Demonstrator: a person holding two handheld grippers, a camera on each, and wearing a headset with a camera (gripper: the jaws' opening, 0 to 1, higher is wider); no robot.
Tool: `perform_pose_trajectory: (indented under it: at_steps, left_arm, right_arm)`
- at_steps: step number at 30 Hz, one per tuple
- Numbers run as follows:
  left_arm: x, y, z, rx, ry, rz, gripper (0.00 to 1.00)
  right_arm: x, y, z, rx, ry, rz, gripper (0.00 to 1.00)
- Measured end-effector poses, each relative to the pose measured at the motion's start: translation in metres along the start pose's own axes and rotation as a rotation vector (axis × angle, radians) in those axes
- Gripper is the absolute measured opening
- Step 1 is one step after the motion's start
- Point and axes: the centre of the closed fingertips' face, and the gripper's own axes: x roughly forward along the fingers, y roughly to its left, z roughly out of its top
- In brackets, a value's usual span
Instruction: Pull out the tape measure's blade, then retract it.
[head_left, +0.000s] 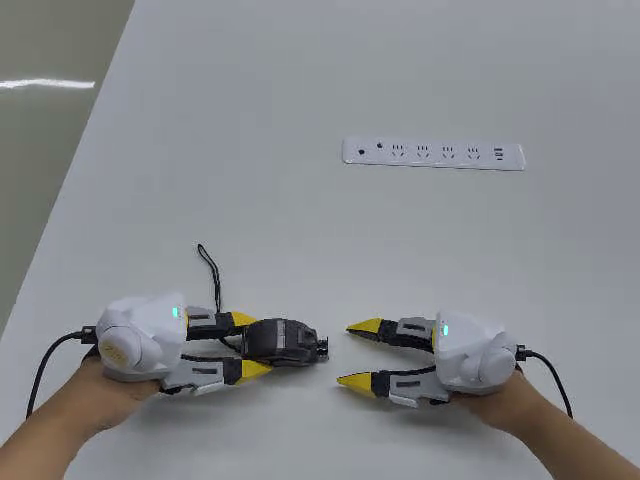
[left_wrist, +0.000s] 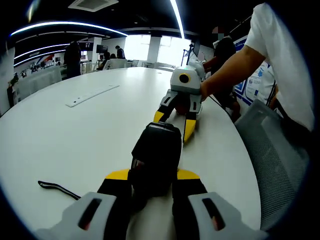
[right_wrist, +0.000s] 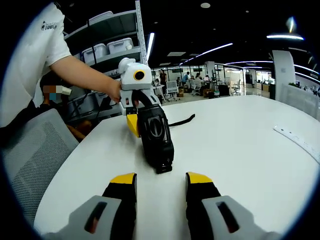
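1. Head view: on the plain white worktop (head_left: 300, 200), the black, rounded plastic tape measure (head_left: 283, 341) lies near the front edge, left of centre.
2. The white-bodied left gripper (head_left: 248, 344), with yellow-tipped black jaws, pinches the tape measure, one jaw on each side of the case.
3. The matching right gripper (head_left: 356, 354) faces it from the right. Its jaws are spread with nothing between them, and their tips are just beside the tape measure's front end without touching it.
4. A thin black wrist strap (head_left: 210, 270) runs from the tape measure up and away across the worktop. A long white power strip (head_left: 433, 153) lies well apart, farther back and to the right.
5. Left gripper view: the left gripper (left_wrist: 152, 175) has its two jaws pressed against the sides of the tape measure (left_wrist: 157, 155), which juts forward from between them.
6. Beyond it, the right gripper (left_wrist: 174, 125) points back at the case with its jaws apart. A person's arm in a white short sleeve (left_wrist: 280, 50) holds it.
7. The wrist strap (left_wrist: 57, 187) lies on the worktop at lower left, the power strip (left_wrist: 92, 95) is far off to the left, and a grey mesh chair (left_wrist: 270, 150) stands at the right.
8. Right gripper view: the right gripper (right_wrist: 161, 178) is spread wide over bare worktop. The tape measure (right_wrist: 157, 132) is straight ahead, with its front end near the jaw tips.
9. The left gripper (right_wrist: 142, 120) clamps the far part of the case, and the wrist strap (right_wrist: 181, 120) trails to its right. The power strip (right_wrist: 300, 140) sits at the right edge.
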Motion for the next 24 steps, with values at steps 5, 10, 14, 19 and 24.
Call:
perform_pose_trajectory:
  at_steps: [5,10,14,19,24]
  left_arm:
    - [0.0,0.0,-0.001,-0.001,-0.002,-0.001,0.27]
    - [0.0,0.0,-0.001,0.0,-0.003,-0.003,0.27]
    - [0.0,0.0,-0.001,0.001,-0.004,-0.003,0.27]
    - [0.0,0.0,-0.001,0.001,-0.007,-0.004,0.27]
    - [0.0,0.0,-0.001,0.0,-0.008,-0.006,0.27]
  right_arm:
    - [0.003,-0.002,0.001,-0.013,-0.002,0.004,0.36]
    - [0.006,-0.003,0.001,-0.02,0.003,0.013,0.36]
    - [0.012,-0.001,0.002,-0.035,0.011,0.031,0.35]
    - [0.016,0.0,0.001,-0.049,0.025,0.041,0.33]
    - [0.019,-0.002,0.001,-0.059,0.034,0.044,0.32]
